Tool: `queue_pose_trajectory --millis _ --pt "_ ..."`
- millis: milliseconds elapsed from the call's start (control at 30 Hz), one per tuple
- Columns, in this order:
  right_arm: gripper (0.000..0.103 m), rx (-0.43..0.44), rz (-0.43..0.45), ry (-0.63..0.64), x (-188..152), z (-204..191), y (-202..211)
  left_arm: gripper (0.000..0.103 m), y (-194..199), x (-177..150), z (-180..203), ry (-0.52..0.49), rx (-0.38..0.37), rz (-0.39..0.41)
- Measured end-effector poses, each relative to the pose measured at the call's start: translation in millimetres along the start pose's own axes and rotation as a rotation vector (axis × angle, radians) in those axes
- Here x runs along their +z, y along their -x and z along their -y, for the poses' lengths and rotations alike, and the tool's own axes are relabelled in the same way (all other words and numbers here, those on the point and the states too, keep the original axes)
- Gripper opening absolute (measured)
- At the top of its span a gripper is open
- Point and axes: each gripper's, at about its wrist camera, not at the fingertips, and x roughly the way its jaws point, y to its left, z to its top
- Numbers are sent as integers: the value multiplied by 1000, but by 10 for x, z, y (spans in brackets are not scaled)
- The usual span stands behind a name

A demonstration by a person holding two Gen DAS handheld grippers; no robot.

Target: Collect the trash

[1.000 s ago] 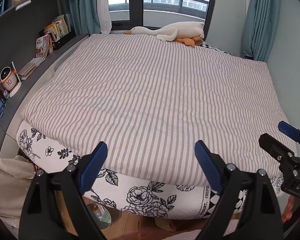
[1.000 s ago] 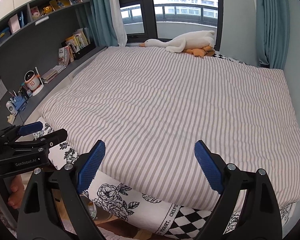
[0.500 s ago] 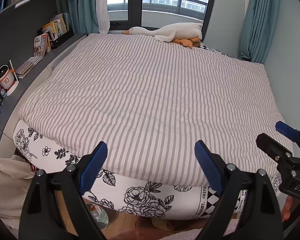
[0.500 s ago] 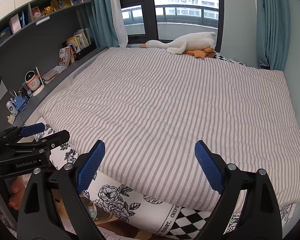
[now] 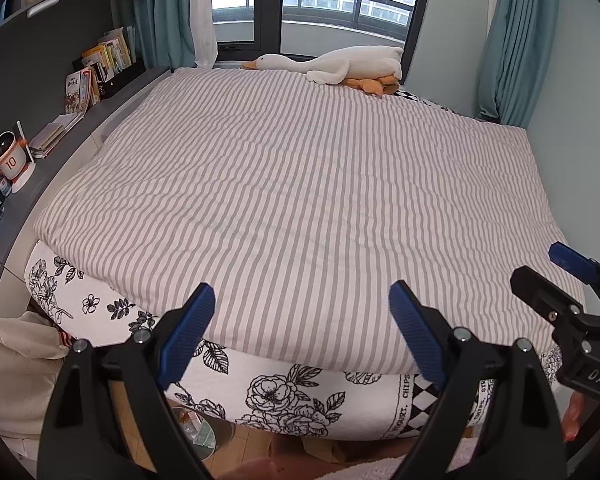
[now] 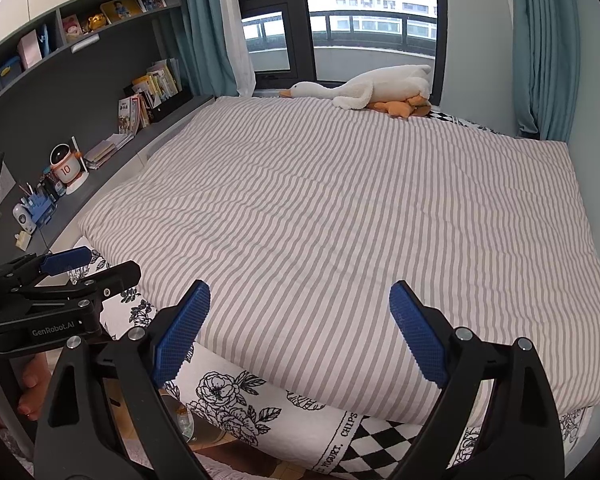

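- Both views have risen a little since a second ago: the striped duvet point(image 5: 300, 200) sits lower in frame and more window shows
- Left tongs point(image 5: 302, 330) and right tongs point(image 6: 300, 330) both gape wide, holding nothing, as before
- No trash lies on the bed; a round bin point(image 5: 198, 430), possibly holding scraps, sits on the floor by its foot

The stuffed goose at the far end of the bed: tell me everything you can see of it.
The stuffed goose is a long white plush with an orange beak, lying flat on its side along the far edge of the striped duvet, below the window. Its head points left and one wing drapes onto the duvet. Its orange feet are bunched at the right end. It looks soft and fuzzy. Neither gripper is near it.
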Motion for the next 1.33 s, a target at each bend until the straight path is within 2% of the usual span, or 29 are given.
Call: queue_pose_trajectory --millis 333,600,1067,1167,1333 --pt "88 7 0 4 47 -4 -16 88 -3 -3 -10 16 1 2" --pt "88 12 1 7 39 15 -37 89 69 31 41 8 23 54" --pt "88 14 3 8 39 7 -57 88 46 28 54 8 22 40" --pt "88 17 2 10 41 7 -60 88 28 35 26 34 6 22" --pt "88 18 1 14 42 17 -62 88 28 32 12 46 28 15"
